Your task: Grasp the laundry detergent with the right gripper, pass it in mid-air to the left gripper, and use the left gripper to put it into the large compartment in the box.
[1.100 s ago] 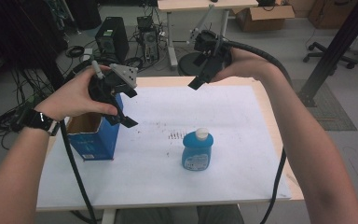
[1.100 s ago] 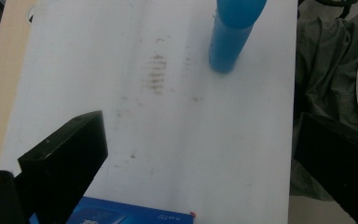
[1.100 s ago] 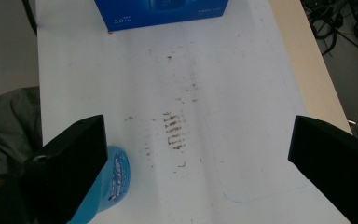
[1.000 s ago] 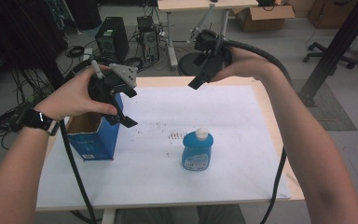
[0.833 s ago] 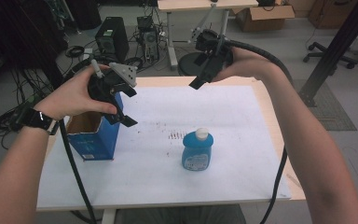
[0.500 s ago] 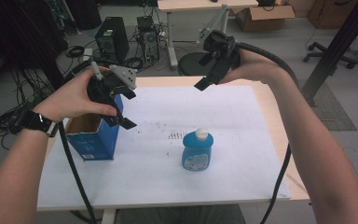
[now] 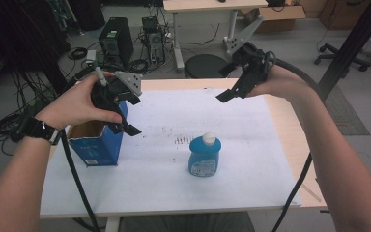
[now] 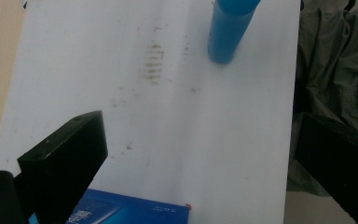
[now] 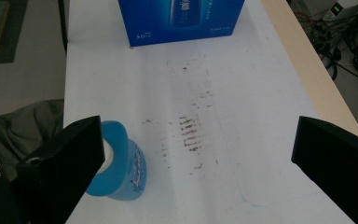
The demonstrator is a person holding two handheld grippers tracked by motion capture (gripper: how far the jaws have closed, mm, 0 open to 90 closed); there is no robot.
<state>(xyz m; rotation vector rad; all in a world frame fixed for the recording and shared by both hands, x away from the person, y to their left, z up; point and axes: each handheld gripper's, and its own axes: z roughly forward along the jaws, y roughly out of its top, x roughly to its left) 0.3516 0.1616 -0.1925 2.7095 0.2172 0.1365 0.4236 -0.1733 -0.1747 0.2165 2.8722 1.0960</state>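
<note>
A blue soap bottle (image 7: 204, 155) with a white cap stands upright near the middle of the white sheet (image 7: 251, 145). An open blue carton (image 7: 96, 142) stands at the sheet's left edge. My left gripper (image 7: 134, 115) hovers just above the carton's right side, its jaws wide apart and empty. My right gripper (image 7: 224, 86) hangs open and empty over the table's far edge, well above and behind the bottle. The left gripper view has the bottle (image 8: 226, 32) far ahead and the carton (image 8: 130, 212) just below. In the right gripper view the bottle (image 9: 121, 172) sits by the left jaw and the carton (image 9: 182, 18) lies beyond.
Dark smudges (image 7: 183, 141) mark the sheet left of the bottle. The wooden tabletop (image 7: 282, 121) shows along the right and far edges. Beyond the table stand a computer tower (image 7: 116, 43), a round stool (image 7: 205, 65) and cables on the floor.
My right gripper has drifted to the right and slightly away along the far edge. The left gripper, bottle and carton have stayed put.
</note>
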